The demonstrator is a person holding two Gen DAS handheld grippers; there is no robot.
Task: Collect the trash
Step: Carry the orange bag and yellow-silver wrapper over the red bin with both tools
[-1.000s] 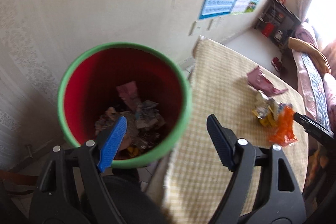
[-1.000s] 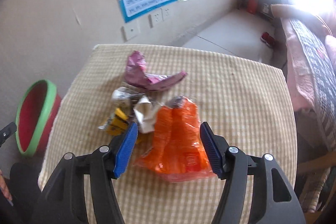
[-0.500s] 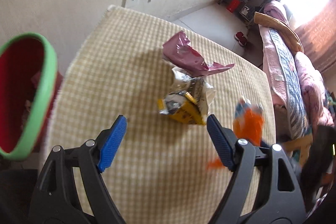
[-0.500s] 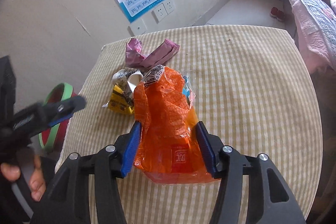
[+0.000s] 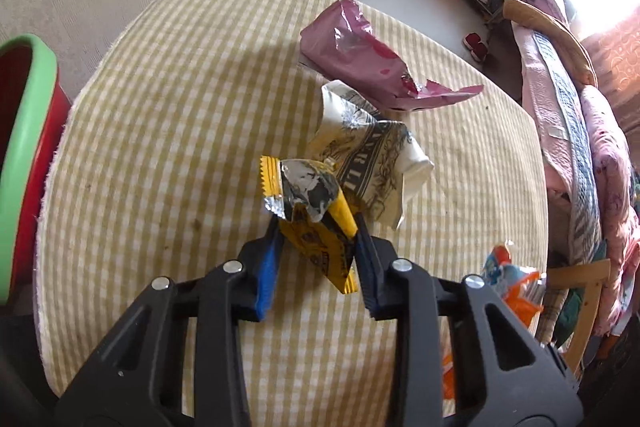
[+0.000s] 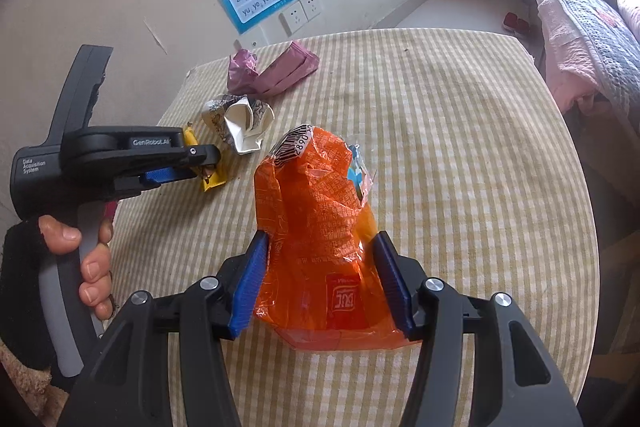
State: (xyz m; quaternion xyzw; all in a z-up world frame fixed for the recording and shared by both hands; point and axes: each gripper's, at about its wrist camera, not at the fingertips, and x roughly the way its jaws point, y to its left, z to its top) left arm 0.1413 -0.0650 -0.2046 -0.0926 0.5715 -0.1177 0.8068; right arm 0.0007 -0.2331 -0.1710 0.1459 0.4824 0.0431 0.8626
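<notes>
your left tool (image 5: 316,247) is just closing on the crumpled yellow foil wrapper (image 5: 320,227) lying on the checked table (image 5: 160,147), so you're pinching its creased middle. your right tool (image 6: 320,287) is gripping the light, slippery orange plastic bag (image 6: 320,227) low down.

**Left claw off the bin, onto the yellow wrapper**

Swung away from the red bin (image 5: 24,163) and across the worktop (image 5: 160,131). Left claw (image 5: 316,247) just closing, now pinching yellow wrapper (image 5: 320,235). Right claw (image 6: 320,279) tightened on orange bag (image 6: 320,227), lifted upright.
</notes>
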